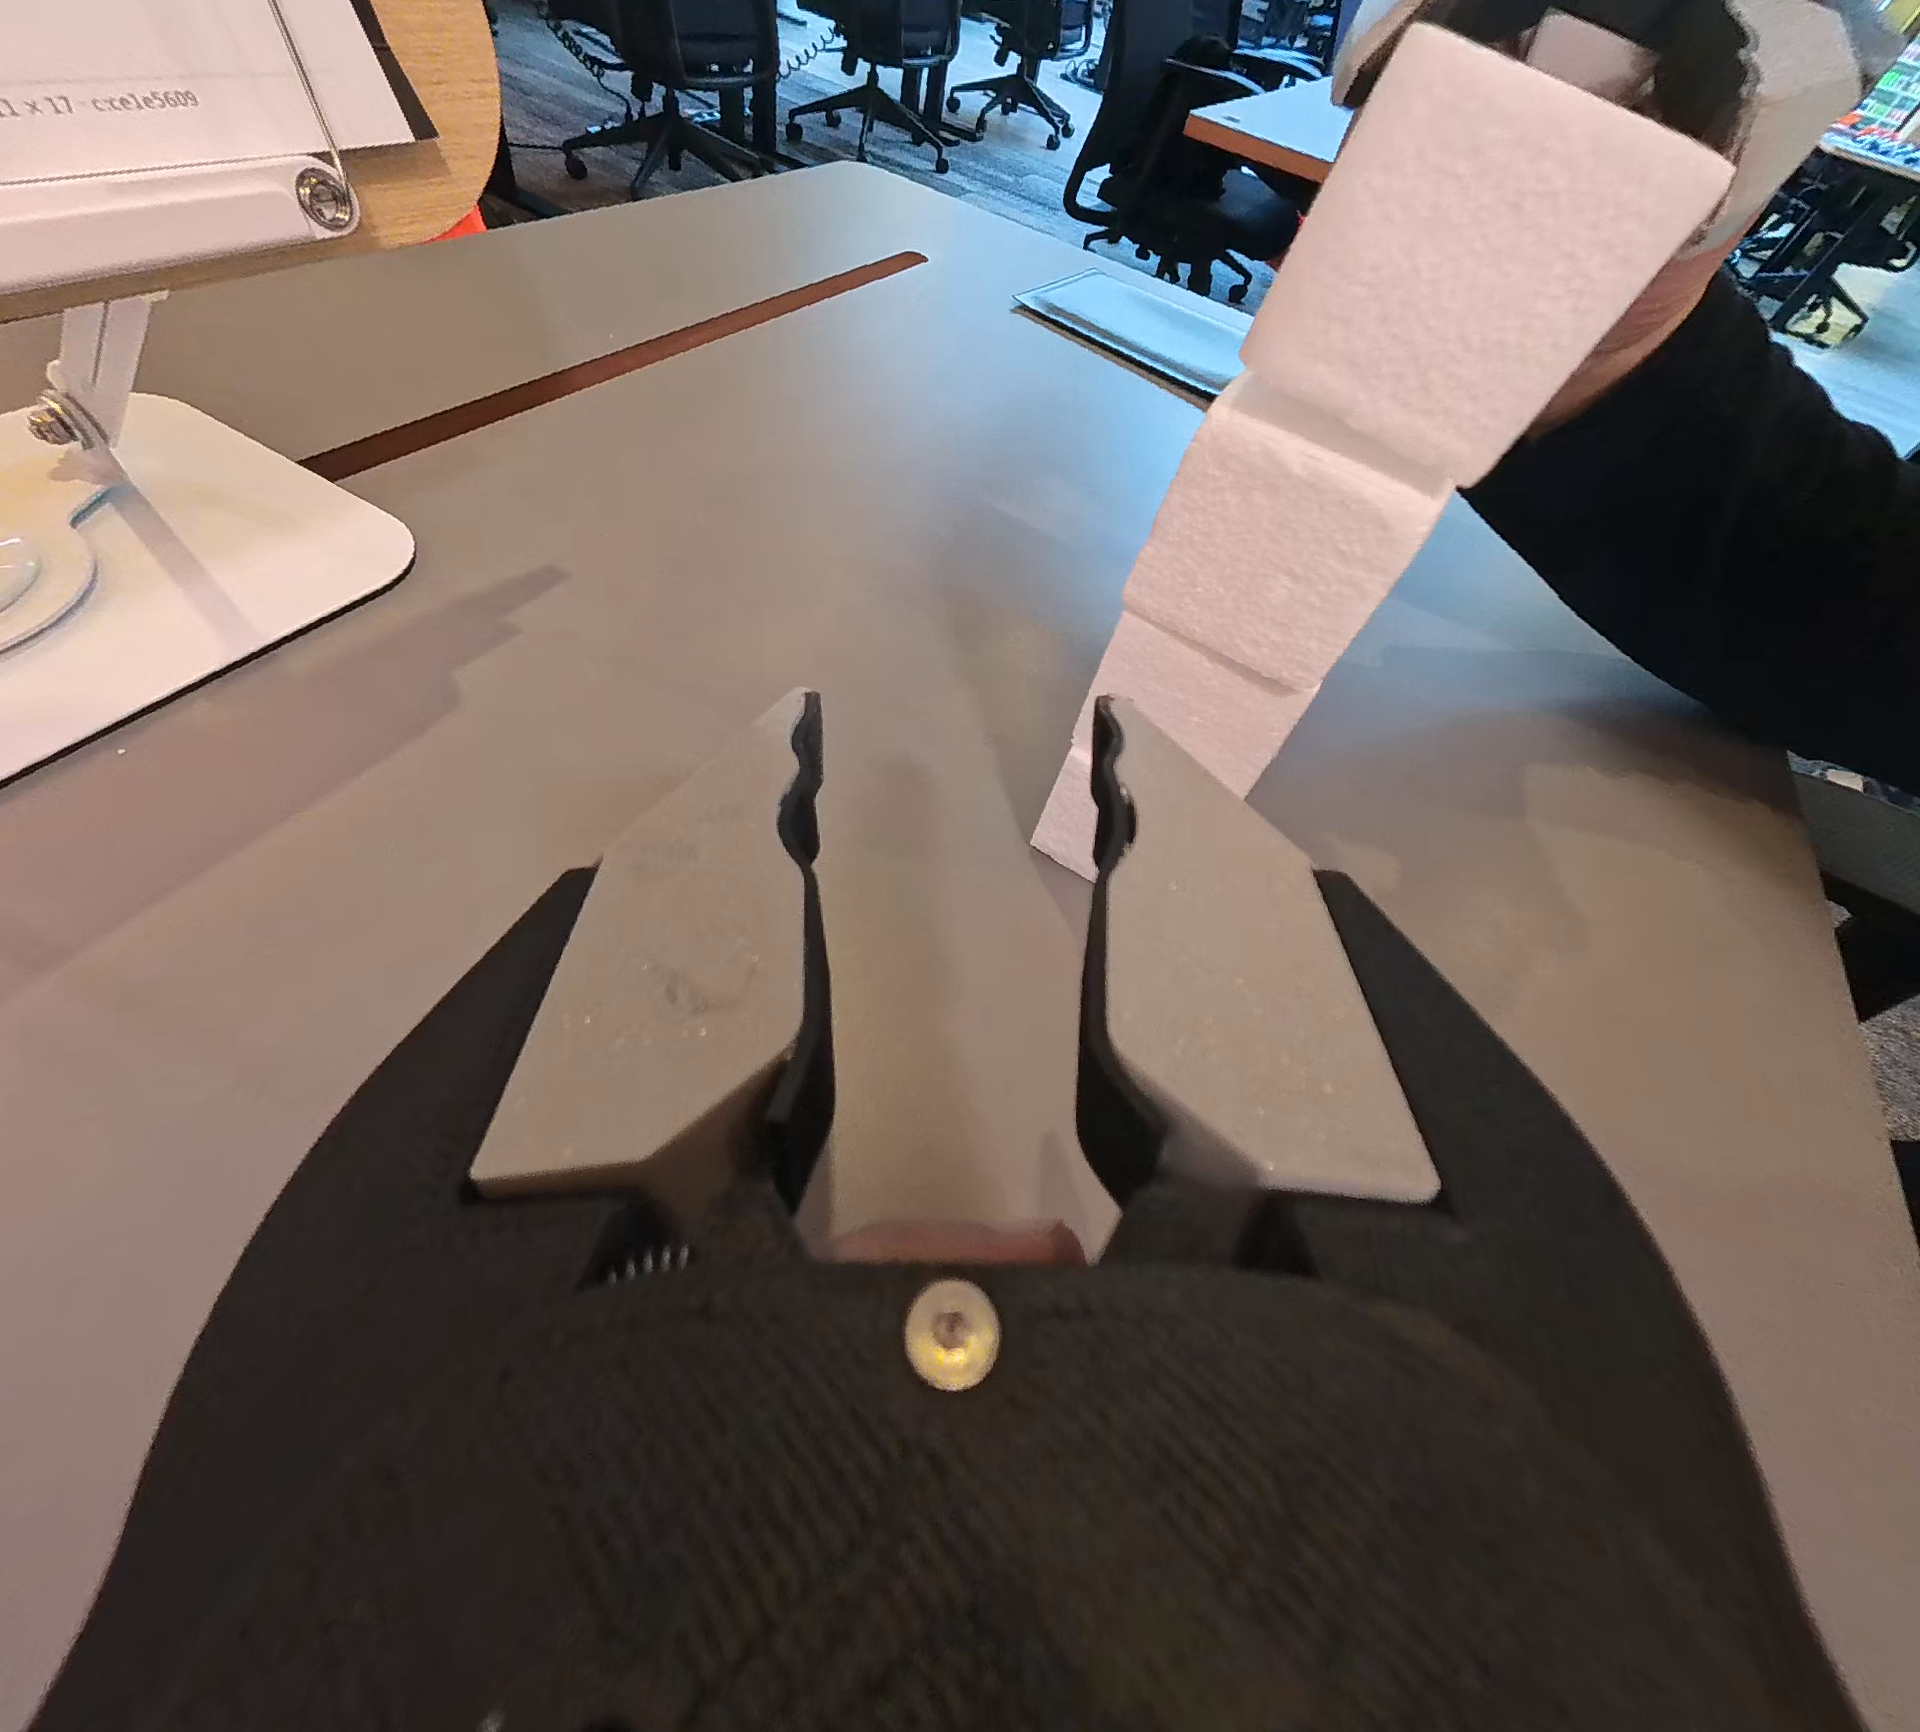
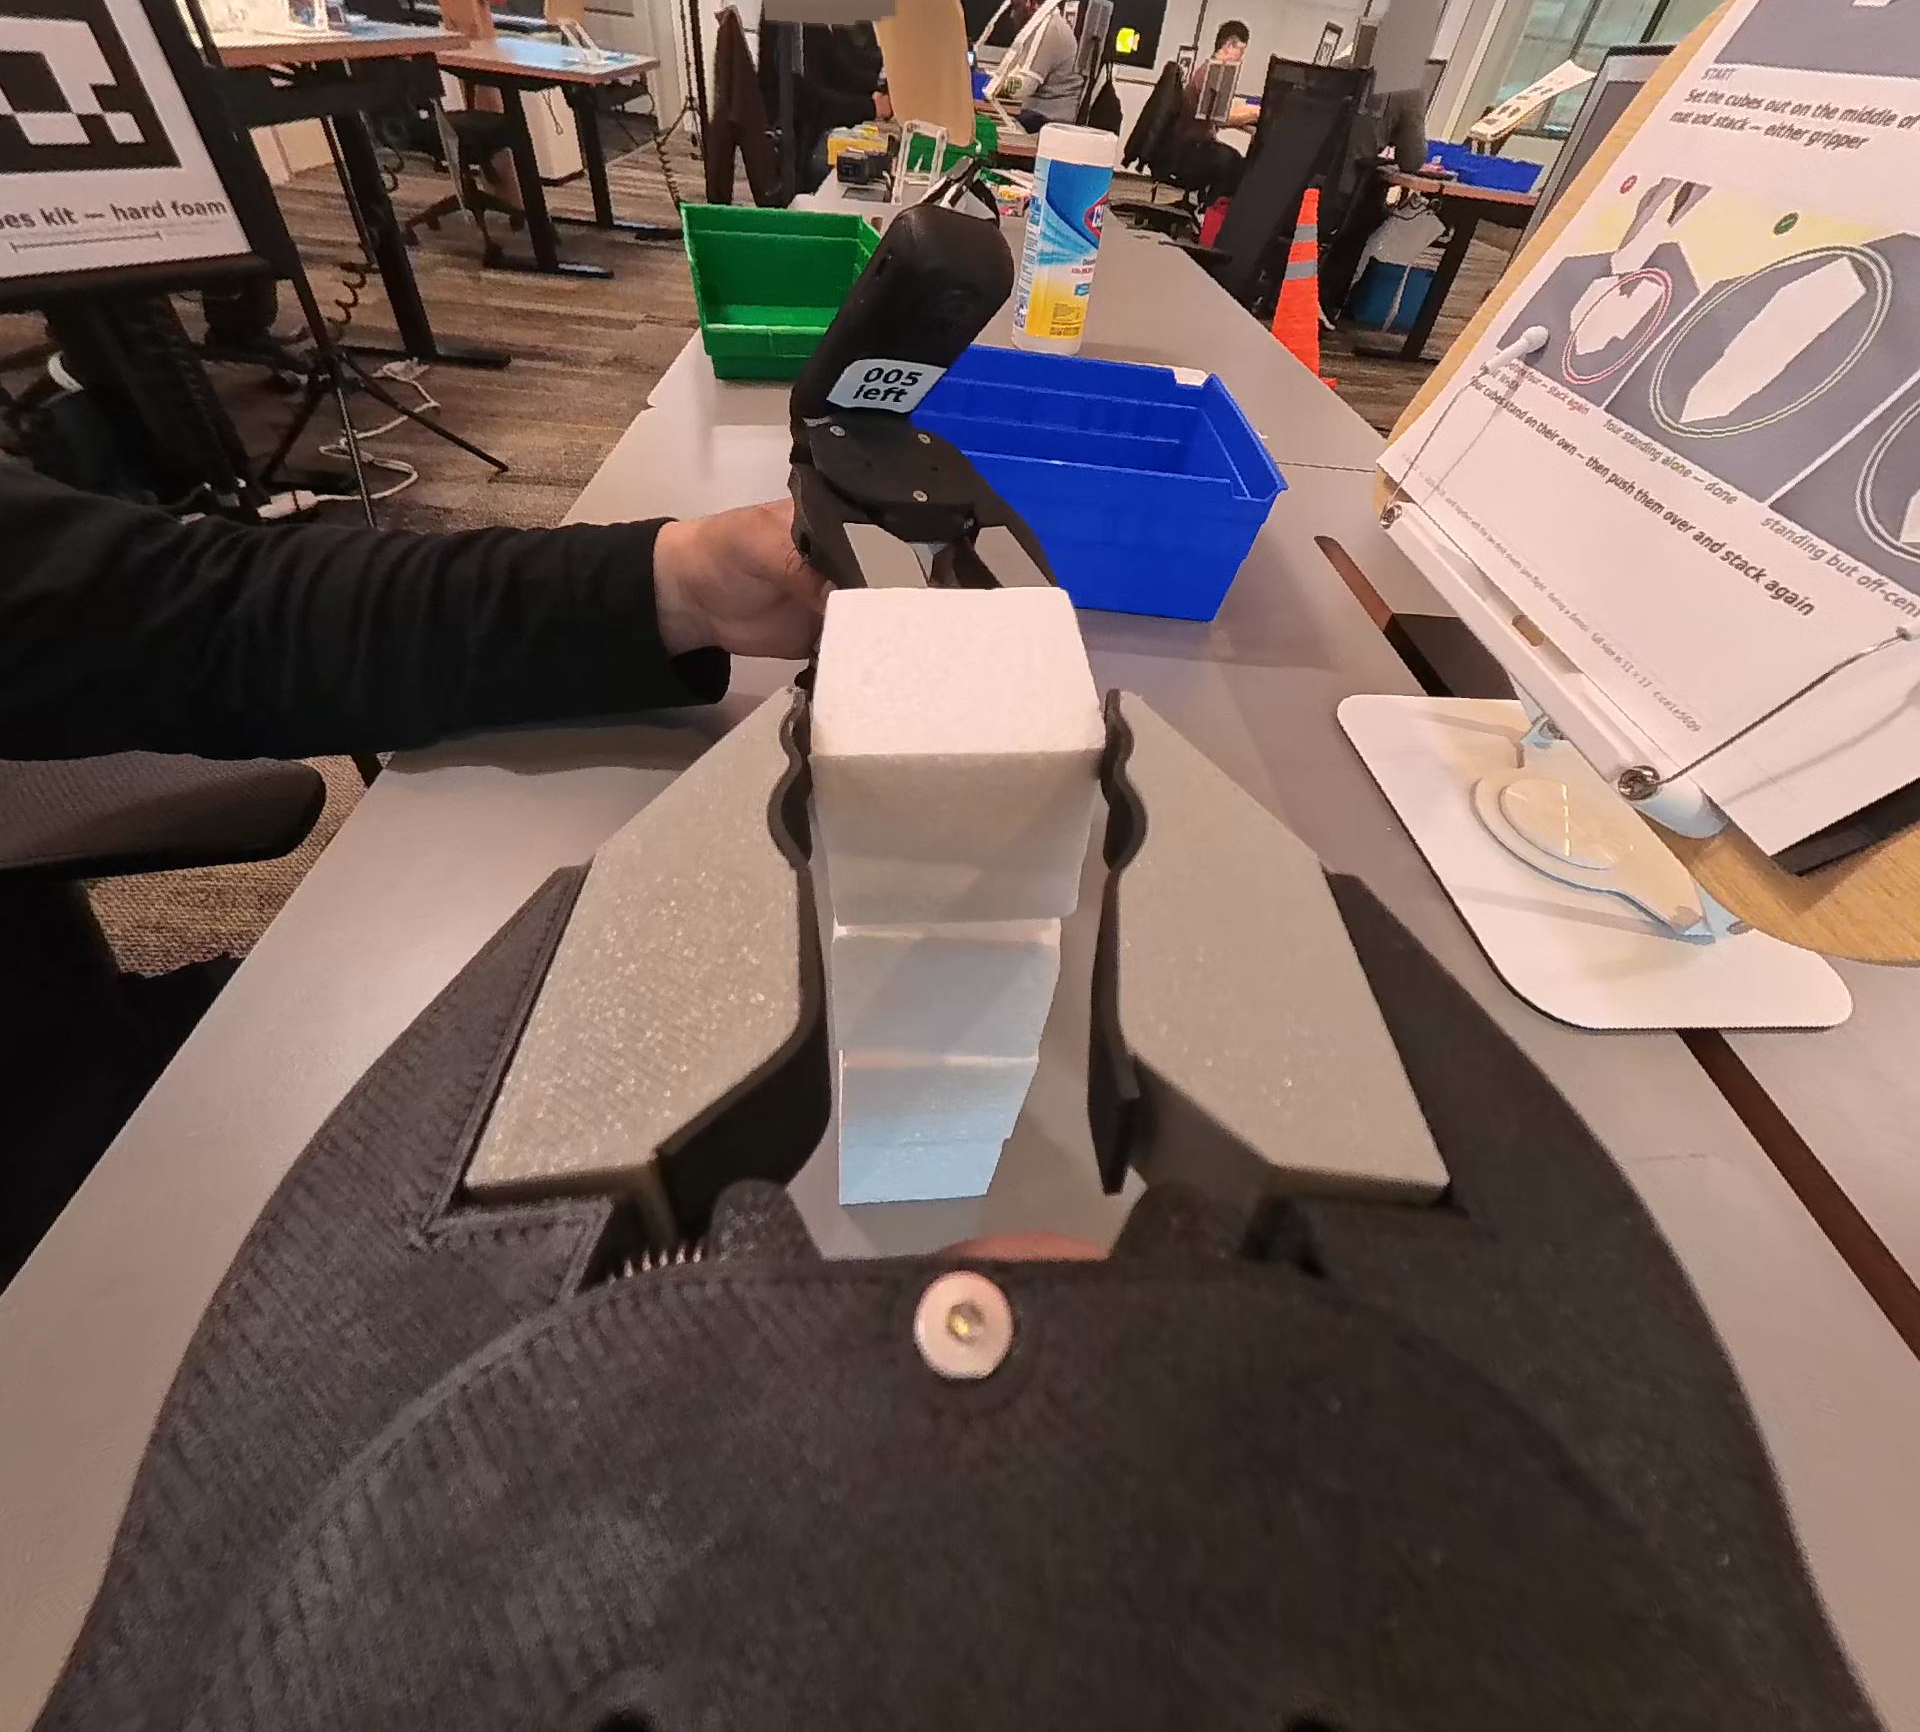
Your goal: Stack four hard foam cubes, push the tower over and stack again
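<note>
as the top cube [image 2: 951,726] is pinched between the fingers of the right gripper [image 2: 954,809], it is held directly over the tower [image 2: 935,1059], whose long axis is upright though the cubes sit a little offset. the left gripper [image 1: 956,789] is spread and empty, low on the table [image 1: 623,539], with the tower just to its right.

four white foam cubes [image 1: 1288,539], two tongs [image 2: 951,752], one blue bin [image 2: 1112,477], one green bin [image 2: 769,280].
</note>
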Tool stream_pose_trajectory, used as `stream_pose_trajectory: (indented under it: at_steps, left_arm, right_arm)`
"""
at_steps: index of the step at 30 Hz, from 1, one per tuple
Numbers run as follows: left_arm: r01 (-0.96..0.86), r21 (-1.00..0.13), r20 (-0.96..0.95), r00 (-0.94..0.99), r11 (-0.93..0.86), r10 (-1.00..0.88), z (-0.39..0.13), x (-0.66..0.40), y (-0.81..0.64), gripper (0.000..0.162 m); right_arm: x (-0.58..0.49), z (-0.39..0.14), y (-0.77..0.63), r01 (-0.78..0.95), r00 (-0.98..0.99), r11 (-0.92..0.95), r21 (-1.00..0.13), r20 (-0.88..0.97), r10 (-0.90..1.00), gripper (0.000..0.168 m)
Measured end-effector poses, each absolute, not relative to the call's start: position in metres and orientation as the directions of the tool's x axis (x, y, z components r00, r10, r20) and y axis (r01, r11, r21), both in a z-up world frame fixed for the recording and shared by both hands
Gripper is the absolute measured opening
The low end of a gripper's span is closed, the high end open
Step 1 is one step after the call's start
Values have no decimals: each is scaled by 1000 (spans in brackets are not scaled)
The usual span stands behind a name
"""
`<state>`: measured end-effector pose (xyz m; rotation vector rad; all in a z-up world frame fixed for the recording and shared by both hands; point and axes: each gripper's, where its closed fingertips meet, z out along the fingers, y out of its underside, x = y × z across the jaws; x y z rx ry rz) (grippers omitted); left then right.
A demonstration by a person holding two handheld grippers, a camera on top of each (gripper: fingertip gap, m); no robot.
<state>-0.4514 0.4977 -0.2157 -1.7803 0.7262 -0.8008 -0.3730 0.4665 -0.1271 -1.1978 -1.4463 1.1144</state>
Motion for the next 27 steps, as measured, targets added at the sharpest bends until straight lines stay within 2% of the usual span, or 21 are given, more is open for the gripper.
stream_pose_trajectory:
  at_steps: [18, 27]
  left_arm:
    - [-111, -944, 187, 595, -311, -782, -216, -451, 497, 50]
    - [-108, -945, 188, 594, -309, -782, -214, -452, 496, 50]
  right_arm:
    - [-373, -131, 467, 157, -108, 97, -983, 81, 991, 54]
    - [-373, -128, 467, 145, -104, 94, -985, 80, 991, 65]
